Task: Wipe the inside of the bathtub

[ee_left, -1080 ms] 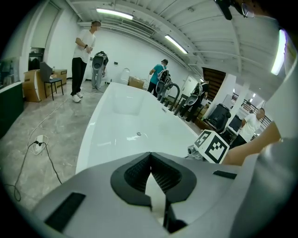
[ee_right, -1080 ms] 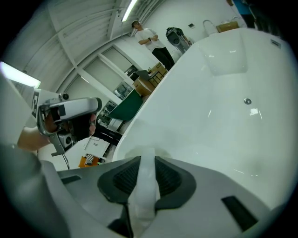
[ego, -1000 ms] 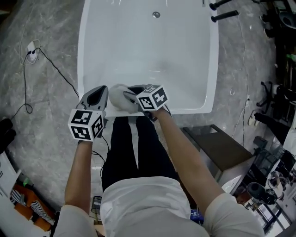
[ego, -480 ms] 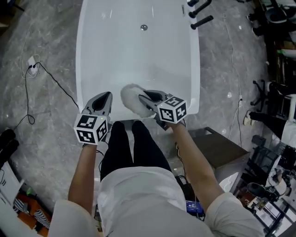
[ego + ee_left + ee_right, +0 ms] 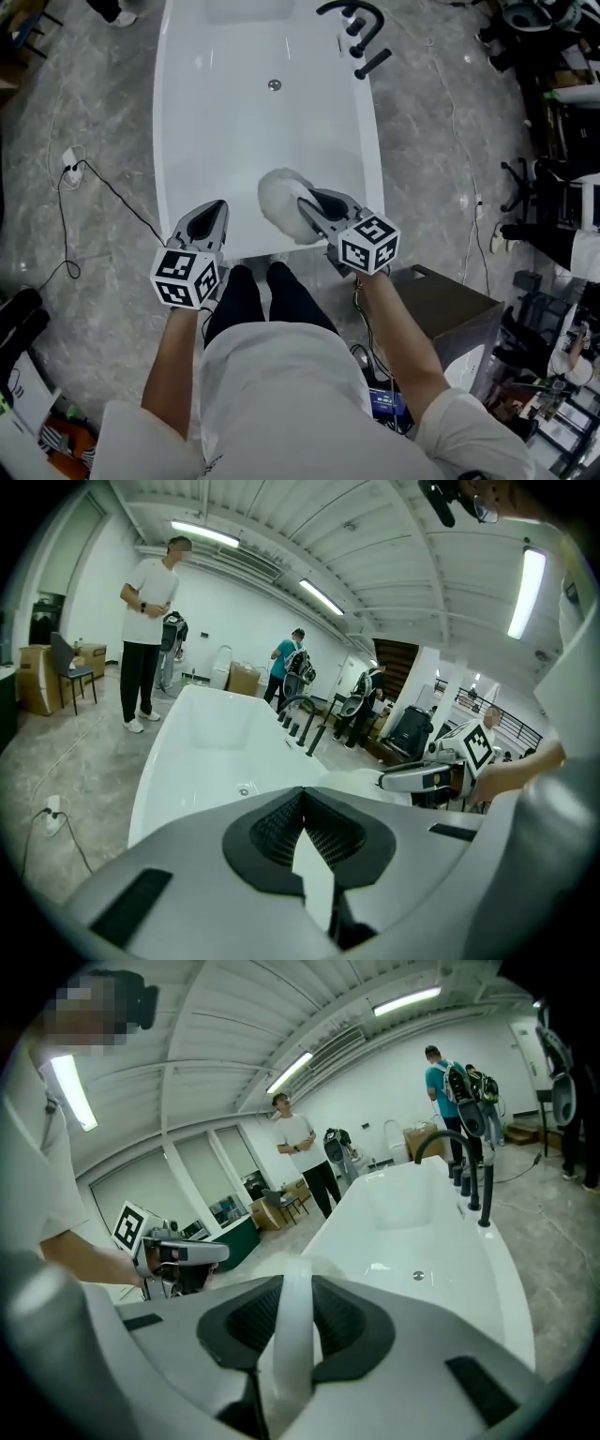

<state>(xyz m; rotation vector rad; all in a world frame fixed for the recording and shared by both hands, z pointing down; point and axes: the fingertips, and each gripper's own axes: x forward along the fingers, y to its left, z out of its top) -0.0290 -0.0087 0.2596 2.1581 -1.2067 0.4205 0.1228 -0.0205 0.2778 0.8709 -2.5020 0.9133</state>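
While the left gripper (image 5: 216, 208) has stayed over the near rim of the bathtub (image 5: 171, 159), its jaws clenched on nothing, the right gripper (image 5: 307, 204) has swung away from it. It has gone forward into the tub's near end, its jaws gripping the white cloth (image 5: 277, 199). The cloth, bunched between both grippers a second ago, now hangs just inside the right wall, so the wiping looks barely begun, with most of the basin unwiped. Beside the person's right elbow stands a dark cabinet (image 5: 441, 305), and a cable with a plug (image 5: 67, 161) trails over the floor to the left, well apart. Farther in, the basin is bare down to the drain (image 5: 274, 84). Only the black faucet set (image 5: 354, 23) on the far right rim would likely crowd a long stroke.
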